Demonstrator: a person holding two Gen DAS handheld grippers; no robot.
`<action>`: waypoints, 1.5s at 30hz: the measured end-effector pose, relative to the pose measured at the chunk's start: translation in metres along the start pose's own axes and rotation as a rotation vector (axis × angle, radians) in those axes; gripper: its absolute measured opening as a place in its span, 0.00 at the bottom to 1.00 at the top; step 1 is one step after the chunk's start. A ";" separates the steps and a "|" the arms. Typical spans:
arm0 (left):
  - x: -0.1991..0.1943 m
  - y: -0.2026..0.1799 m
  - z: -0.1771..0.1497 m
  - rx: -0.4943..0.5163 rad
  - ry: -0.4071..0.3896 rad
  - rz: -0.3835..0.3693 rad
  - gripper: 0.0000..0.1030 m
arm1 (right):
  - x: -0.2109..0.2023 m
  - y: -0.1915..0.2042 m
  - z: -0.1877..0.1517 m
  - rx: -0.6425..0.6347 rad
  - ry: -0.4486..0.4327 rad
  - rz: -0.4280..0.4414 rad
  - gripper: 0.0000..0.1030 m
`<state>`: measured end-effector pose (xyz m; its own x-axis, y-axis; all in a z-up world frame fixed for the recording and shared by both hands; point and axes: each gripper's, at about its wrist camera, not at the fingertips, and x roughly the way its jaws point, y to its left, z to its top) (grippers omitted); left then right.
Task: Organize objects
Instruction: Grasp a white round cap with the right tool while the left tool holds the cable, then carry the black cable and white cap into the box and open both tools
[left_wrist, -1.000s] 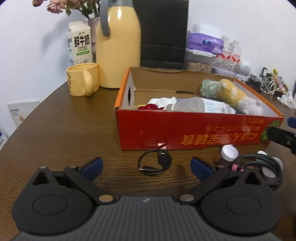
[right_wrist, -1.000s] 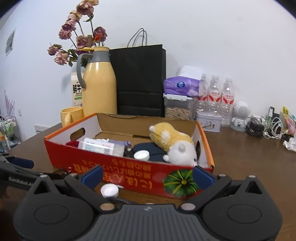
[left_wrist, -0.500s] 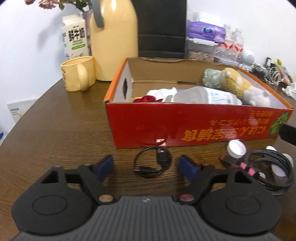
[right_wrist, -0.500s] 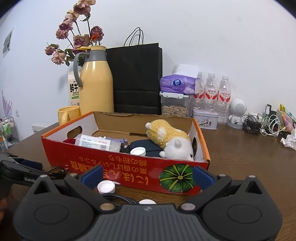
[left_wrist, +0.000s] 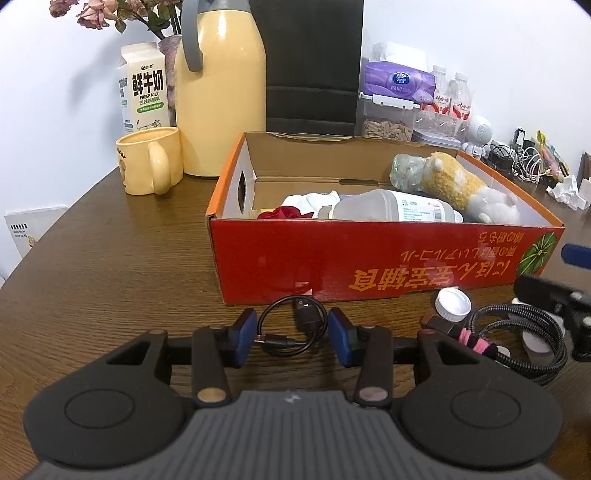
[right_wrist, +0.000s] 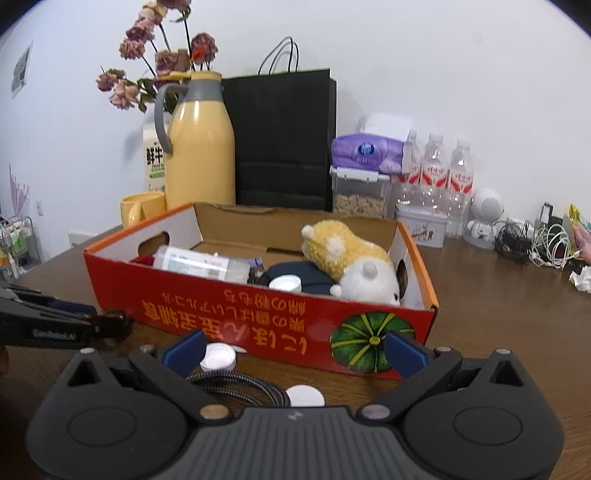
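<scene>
A small black USB cable lies coiled on the brown table in front of the red cardboard box. My left gripper sits low over it. Its jaws are closing, with the coil between the blue pads, which reach the loop's edges; the loop is still round. The box holds a plush toy, a clear bottle and a white cap. My right gripper stands wide open near the box front, above a braided cable and a white bottle cap.
A yellow jug, yellow mug and milk carton stand left of the box. Behind it are a black paper bag, tissue pack, water bottles and tangled chargers. The table edge curves at the left.
My left gripper's jaws have come in from wide apart to the sides of the small cable coil. The right gripper has stayed wide and nearly still.
</scene>
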<state>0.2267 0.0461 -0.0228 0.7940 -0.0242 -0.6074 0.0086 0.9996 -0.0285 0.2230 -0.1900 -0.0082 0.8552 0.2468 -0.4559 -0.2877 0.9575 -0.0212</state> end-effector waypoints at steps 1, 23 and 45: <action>0.000 0.001 0.000 -0.003 0.000 0.000 0.42 | 0.001 0.000 -0.001 0.000 0.005 0.000 1.00; -0.012 0.012 0.000 -0.047 -0.033 -0.011 0.43 | 0.045 0.048 0.017 -0.077 0.196 0.129 0.37; -0.012 0.017 0.000 -0.072 -0.028 -0.020 0.43 | 0.040 0.051 0.013 -0.065 0.198 0.099 0.26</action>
<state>0.2171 0.0636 -0.0158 0.8108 -0.0425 -0.5838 -0.0185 0.9950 -0.0981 0.2481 -0.1290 -0.0163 0.7216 0.2990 -0.6244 -0.3990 0.9167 -0.0221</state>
